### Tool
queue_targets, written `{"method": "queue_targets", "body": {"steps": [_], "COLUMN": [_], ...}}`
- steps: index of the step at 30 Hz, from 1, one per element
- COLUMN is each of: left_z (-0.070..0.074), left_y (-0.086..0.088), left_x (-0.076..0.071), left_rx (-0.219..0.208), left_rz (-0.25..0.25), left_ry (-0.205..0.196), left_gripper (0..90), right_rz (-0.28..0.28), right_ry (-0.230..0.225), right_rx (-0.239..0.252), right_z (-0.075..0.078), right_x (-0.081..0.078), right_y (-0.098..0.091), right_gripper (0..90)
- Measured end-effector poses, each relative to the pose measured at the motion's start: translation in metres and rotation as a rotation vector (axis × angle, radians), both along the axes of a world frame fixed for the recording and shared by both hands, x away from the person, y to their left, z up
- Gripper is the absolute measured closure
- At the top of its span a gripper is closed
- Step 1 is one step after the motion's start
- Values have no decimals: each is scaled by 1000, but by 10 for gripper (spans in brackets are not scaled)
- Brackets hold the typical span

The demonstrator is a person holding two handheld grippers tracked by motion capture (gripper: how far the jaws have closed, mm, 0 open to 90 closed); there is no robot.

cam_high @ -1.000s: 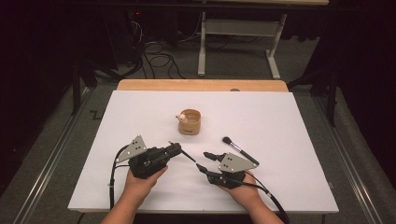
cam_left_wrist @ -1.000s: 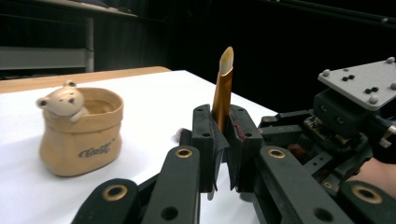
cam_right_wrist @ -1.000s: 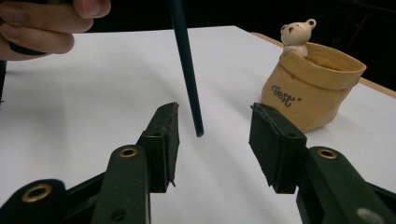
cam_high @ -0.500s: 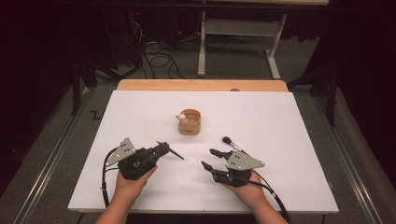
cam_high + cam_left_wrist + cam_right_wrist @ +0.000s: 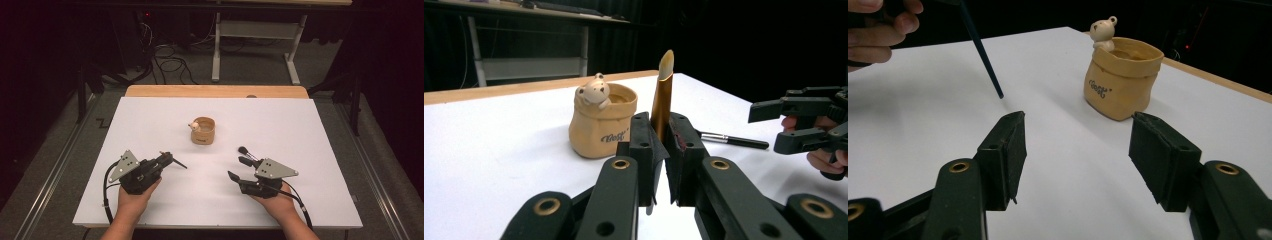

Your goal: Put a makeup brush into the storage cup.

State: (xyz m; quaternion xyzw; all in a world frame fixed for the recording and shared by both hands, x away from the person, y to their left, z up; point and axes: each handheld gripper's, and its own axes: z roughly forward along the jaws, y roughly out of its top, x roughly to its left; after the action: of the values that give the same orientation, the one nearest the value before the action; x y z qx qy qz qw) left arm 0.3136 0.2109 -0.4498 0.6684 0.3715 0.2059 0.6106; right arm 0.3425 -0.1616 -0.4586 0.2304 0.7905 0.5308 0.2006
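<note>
The left gripper (image 5: 159, 163) has its 2 jaws pressed together on a slim brush (image 5: 663, 90); in the left gripper view the gold ferrule stands up between the pads, tilted slightly to the right, with a pale tip at its top. From the high view the dark handle of that brush sticks out past the jaws toward the right and ends above the white table (image 5: 320, 135) without touching it, as the right gripper view also shows, where the thin dark shaft (image 5: 982, 50) slants down from the hand (image 5: 875, 27) at upper left.

The right gripper (image 5: 239, 168) has its 2 jaws apart, and they have just been opening; nothing lies between the pads, only bare tabletop. A second brush (image 5: 246, 152) with a black handle and dark bristle head lies flat on the table just beside the far jaw, its head pointing away from the person.

Ahead of both grippers, and between them, stands a small tan pot (image 5: 203, 131) shaped like a sack, upright, with a little bear figure (image 5: 1103, 31) leaning over its rim and dark lettering on its side
</note>
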Motion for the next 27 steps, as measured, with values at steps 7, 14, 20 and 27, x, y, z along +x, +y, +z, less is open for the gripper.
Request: {"method": "queue_targets", "body": {"steps": [7,14,20,27], "left_z": [2,4,3,8], "left_y": [0,1,-1,-4], "left_x": [-3,-4,-4,2], "left_rx": [4,1,5,14], "left_rz": [21,40,47,61], "left_ry": [-18,-24,-24,-24], "left_gripper": [829,829,829,829], "right_rz": [-13,-24,-35,-42], "right_ry": [21,34,27,30], "right_rx": [19,12,44,54], "right_z": [2,1,0,-4], "right_x": [0,-1,-4,-5], "right_y": [-14,-29,-34,-38], "right_gripper": [295,224,168,106]}}
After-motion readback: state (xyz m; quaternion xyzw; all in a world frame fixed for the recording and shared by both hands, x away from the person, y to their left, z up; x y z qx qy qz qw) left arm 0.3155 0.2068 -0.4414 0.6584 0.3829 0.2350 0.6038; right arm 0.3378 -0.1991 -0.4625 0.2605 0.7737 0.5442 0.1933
